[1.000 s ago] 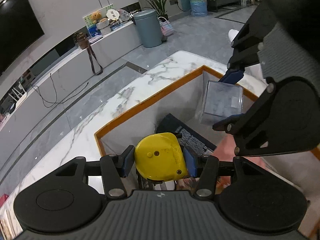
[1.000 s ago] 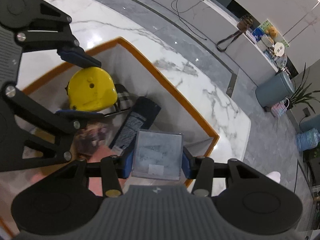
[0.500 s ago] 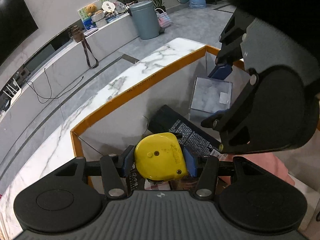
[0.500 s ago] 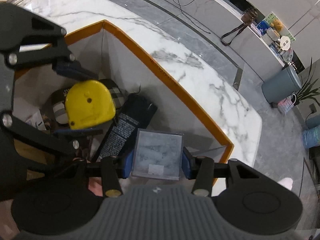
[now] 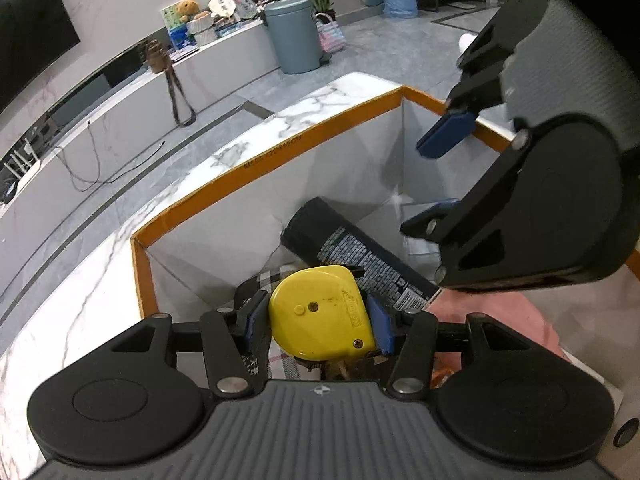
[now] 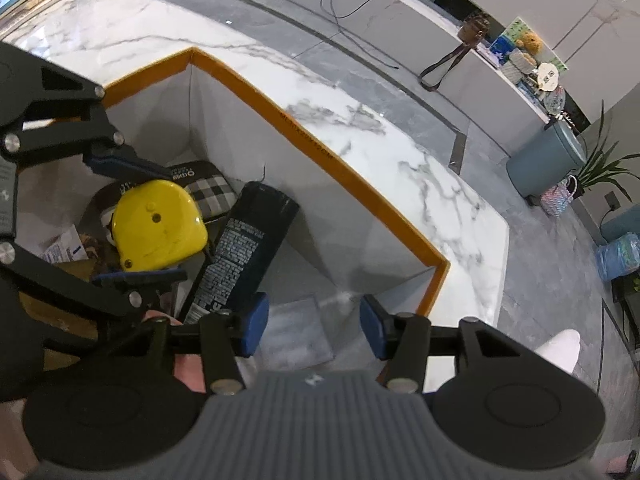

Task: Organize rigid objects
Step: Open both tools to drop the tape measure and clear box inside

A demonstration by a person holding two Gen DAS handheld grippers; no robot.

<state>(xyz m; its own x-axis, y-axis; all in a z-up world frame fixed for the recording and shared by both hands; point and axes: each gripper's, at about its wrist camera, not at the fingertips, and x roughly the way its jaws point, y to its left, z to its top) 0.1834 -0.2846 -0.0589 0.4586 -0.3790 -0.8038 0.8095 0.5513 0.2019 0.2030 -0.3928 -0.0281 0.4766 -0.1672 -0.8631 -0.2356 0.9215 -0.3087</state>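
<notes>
My left gripper (image 5: 318,326) is shut on a yellow tape measure (image 5: 322,314) and holds it inside the white, orange-rimmed box (image 5: 280,152). It also shows in the right wrist view (image 6: 158,226). My right gripper (image 6: 312,328) is open over the box's corner. A clear plastic case (image 6: 296,334) lies below its fingers on the box floor, free of them. A black spray can (image 6: 244,252) lies beside the case, between the two grippers.
The box holds a checked pouch (image 6: 210,194), paper scraps and a pink item (image 5: 500,320). It stands on a white marble counter (image 6: 360,120). Beyond the counter are grey floor, a low shelf and a blue-grey bin (image 5: 296,40).
My right gripper opened and let go of the clear case, which now lies on the box floor. Both grippers went lower into the box. The left still holds the tape measure.
</notes>
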